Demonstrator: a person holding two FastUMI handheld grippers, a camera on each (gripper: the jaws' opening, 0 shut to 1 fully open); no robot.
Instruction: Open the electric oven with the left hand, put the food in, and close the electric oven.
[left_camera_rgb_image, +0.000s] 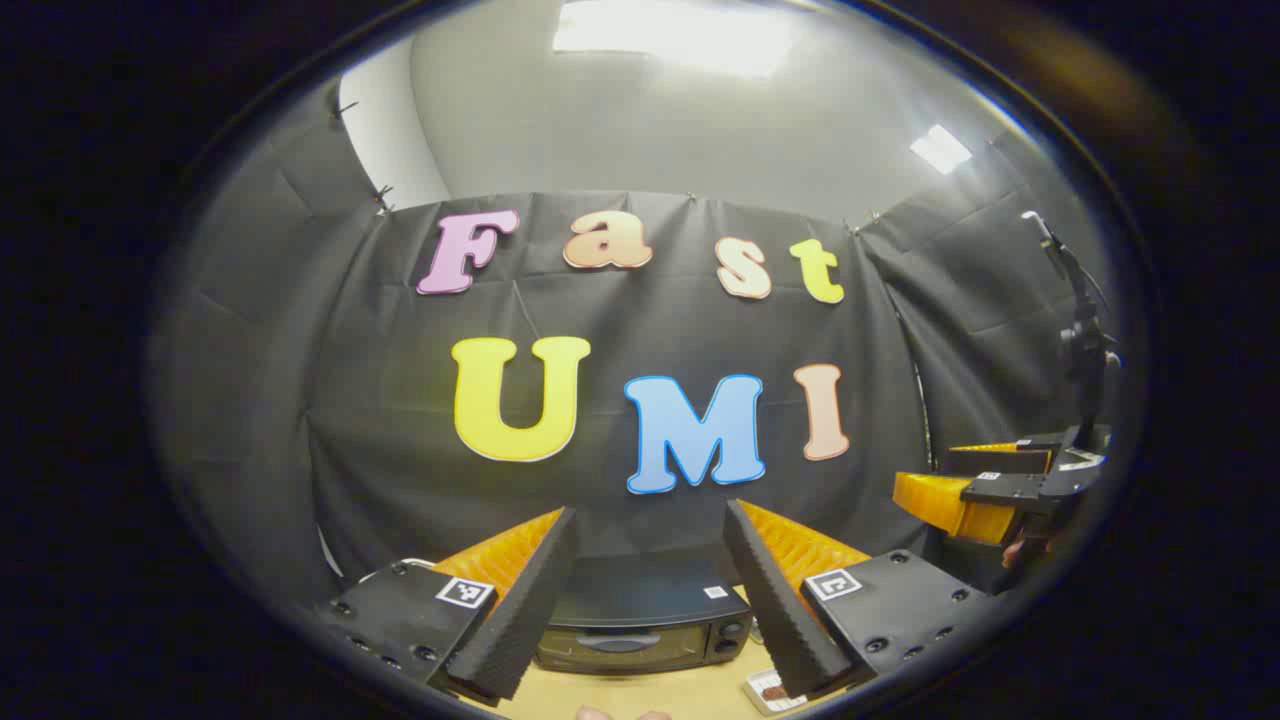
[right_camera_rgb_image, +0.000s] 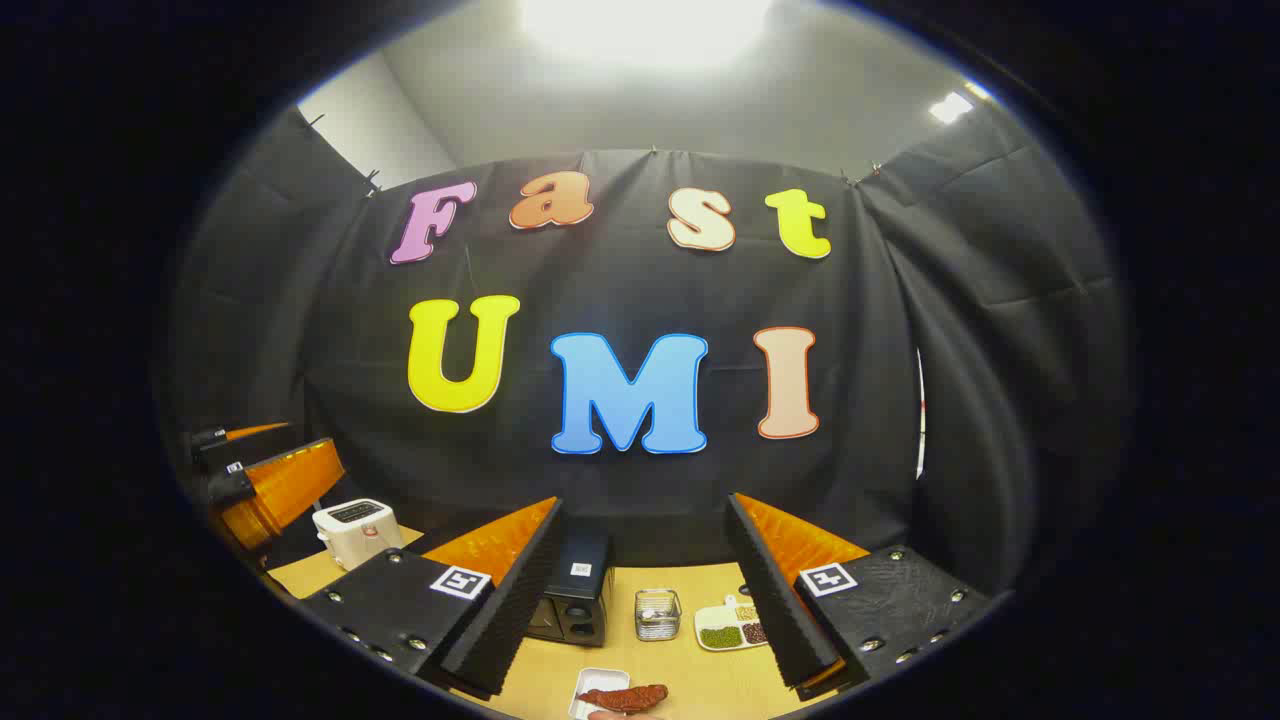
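Basically both tongs, left (left_camera_rgb_image: 648, 600) & right (right_camera_rgb_image: 645, 605), gape apart above closed oven (left_camera_rgb_image: 640, 625); labels unreadable.

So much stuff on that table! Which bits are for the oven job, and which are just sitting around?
For the job:
electric oven, door shut
food on a small white tray
left gripper
right gripper

Just lying about:
white toaster
glass jar
divided dish of beans

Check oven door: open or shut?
Shut. In the left gripper view the electric oven shows its glass door flush against the front, handle facing out, nothing hinged down. Left gripper hangs open before it.
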